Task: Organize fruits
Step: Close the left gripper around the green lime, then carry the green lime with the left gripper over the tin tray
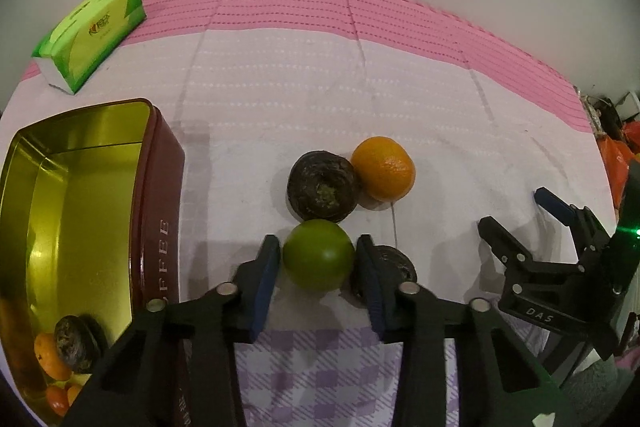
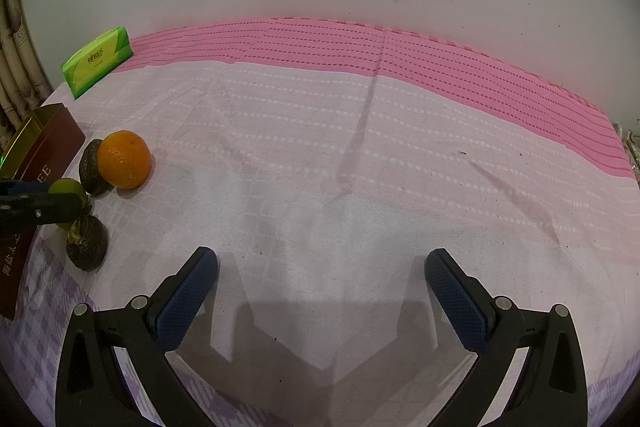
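Fruits lie on the pink-and-white cloth (image 1: 280, 99): a round green fruit (image 1: 319, 255) sits clamped between the left gripper's (image 1: 318, 267) blue pads, just beside two dark wrinkled fruits (image 1: 323, 186) and an orange (image 1: 383, 169). The gold-lined red tin (image 1: 80, 187) holds more. The right gripper (image 2: 322, 287) stands wide apart, holding nothing.

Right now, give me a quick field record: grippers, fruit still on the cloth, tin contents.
left gripper: shut on the green fruit
right gripper: open, nothing between its jaws
loose on cloth: orange, dark fruit touching it, second dark fruit beside the green one
tin: open, holds a dark fruit and several small orange ones in its near corner
tissue pack: far left, apart from the fruit
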Motion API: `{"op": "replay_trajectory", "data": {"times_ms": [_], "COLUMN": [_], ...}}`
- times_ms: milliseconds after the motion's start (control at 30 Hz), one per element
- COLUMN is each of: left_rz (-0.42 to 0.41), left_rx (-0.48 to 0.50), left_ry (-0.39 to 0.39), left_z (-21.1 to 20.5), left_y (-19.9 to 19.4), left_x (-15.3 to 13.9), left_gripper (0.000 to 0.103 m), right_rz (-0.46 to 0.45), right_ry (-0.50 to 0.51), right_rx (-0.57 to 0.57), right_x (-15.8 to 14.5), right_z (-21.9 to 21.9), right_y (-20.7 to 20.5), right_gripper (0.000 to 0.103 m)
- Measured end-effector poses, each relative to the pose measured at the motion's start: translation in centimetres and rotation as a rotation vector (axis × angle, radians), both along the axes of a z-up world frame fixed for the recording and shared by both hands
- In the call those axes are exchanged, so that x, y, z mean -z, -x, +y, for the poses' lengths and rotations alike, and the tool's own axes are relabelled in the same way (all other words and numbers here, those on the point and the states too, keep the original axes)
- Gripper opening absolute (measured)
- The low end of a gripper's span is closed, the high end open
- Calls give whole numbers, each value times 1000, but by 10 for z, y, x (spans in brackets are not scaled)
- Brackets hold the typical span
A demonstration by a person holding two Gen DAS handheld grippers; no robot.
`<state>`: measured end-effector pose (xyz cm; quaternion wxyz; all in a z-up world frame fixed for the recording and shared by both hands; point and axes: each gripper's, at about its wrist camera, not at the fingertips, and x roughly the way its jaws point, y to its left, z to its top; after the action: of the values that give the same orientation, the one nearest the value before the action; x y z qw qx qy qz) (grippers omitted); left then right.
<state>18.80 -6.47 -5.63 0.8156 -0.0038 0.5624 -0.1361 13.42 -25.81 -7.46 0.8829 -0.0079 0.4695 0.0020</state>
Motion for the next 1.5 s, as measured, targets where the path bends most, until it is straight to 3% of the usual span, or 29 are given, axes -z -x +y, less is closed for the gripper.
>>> {"op": "replay_trajectory", "data": {"times_ms": [433, 733, 933, 1167, 1500], "left_rz": [-14, -54, -111, -148, -123], "left_rx": [12, 11, 0, -70, -178], "left_ry": [-8, 7, -22, -80, -133], "left_z": [9, 22, 40, 81, 135], "left_y": [10, 22, 28, 29, 21], "left_x": [-7, -29, -48, -58, -45], "left_gripper": [32, 32, 32, 32, 32], "right_rz": [0, 0, 0, 1, 1], "right_ry": [0, 0, 0, 0, -1], "right_rx": [0, 0, 0, 0, 0], "right_x": [0, 1, 1, 1, 1], "right_z": [0, 0, 0, 0, 0], "right_y": [1, 1, 1, 1, 1], "right_gripper": [103, 103, 103, 103, 103]}}
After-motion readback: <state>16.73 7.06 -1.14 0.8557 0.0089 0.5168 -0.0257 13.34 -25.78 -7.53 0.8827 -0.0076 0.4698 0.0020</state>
